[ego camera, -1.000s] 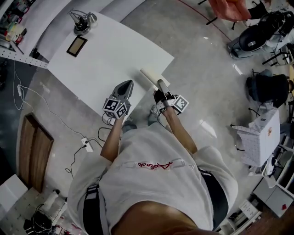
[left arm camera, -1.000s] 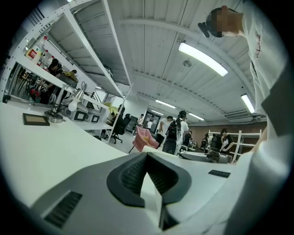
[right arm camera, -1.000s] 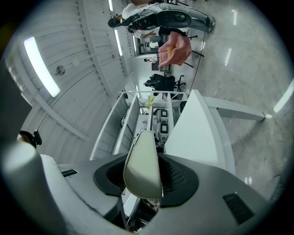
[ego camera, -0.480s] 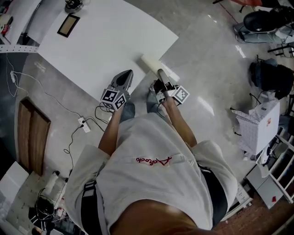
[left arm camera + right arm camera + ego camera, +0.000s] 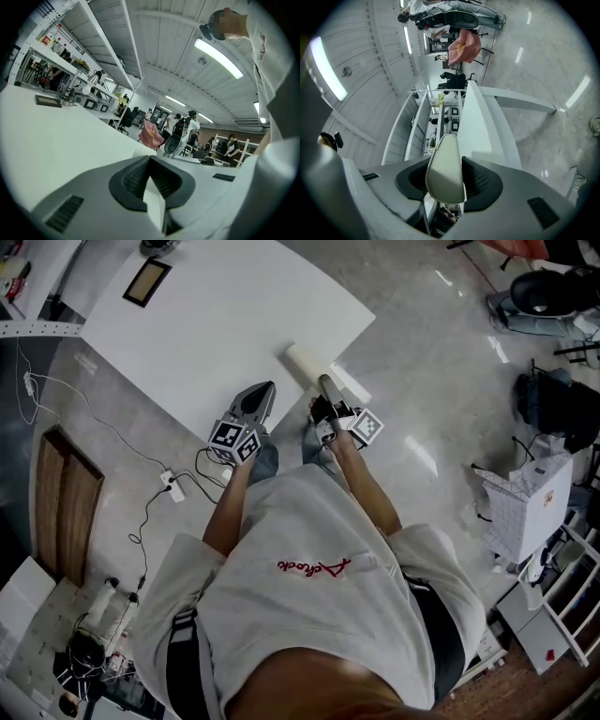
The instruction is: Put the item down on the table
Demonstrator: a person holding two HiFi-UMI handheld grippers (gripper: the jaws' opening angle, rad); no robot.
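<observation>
A pale cream roll [image 5: 305, 366] lies across the near right edge of the white table [image 5: 206, 324]. My right gripper [image 5: 323, 388] is shut on its near end. In the right gripper view the roll [image 5: 445, 168] stands between the dark pads [image 5: 480, 180], with the table [image 5: 474, 123] stretching away beyond it. My left gripper [image 5: 259, 396] hovers over the table's near edge, left of the roll. Its jaws are together in a point and hold nothing. In the left gripper view only the white table [image 5: 47, 136] shows between its pads [image 5: 136, 180].
A dark framed panel [image 5: 147, 282] lies at the table's far left. On the floor lie a power strip with cables [image 5: 172, 489] and a wooden board [image 5: 66, 521]. A white box [image 5: 525, 512] and black chairs [image 5: 553, 404] stand to the right.
Both grippers have sunk a little toward the table's edge. The roll stays in the right gripper's hold, and the left gripper stays shut.
</observation>
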